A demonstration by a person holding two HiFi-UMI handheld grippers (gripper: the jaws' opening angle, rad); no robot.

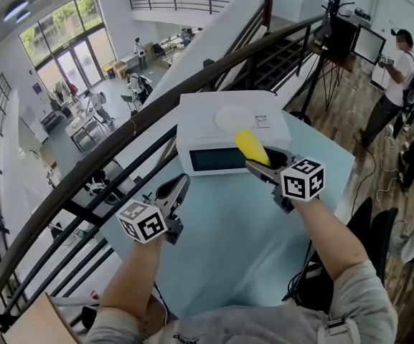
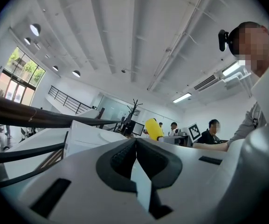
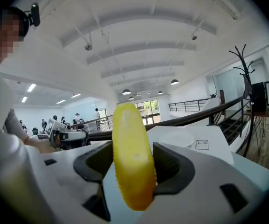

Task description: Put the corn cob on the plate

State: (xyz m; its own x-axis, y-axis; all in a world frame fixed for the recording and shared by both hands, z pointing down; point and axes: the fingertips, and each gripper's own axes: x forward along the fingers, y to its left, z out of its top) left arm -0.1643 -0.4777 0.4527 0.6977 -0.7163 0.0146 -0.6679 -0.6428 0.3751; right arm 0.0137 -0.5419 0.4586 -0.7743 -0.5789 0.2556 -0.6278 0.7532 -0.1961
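Note:
My right gripper (image 1: 265, 162) is shut on a yellow corn cob (image 1: 250, 146), which stands upright between the pads (image 3: 171, 164) in the right gripper view, corn cob (image 3: 132, 157). It hovers by the front right corner of a white box (image 1: 199, 131). A white plate (image 1: 239, 117) lies on top of that box, just beyond the cob; in the right gripper view the plate (image 3: 178, 136) shows behind and to the right. My left gripper (image 1: 180, 186) is shut and empty, low over the table to the box's front left; its view shows the jaws (image 2: 135, 146) closed together and the cob (image 2: 154, 129) beyond.
The box stands at the far end of a light blue table (image 1: 235, 249). A dark railing (image 1: 85, 185) runs along the table's left side over an open drop. People (image 1: 397, 70) stand on the wooden floor at the far right.

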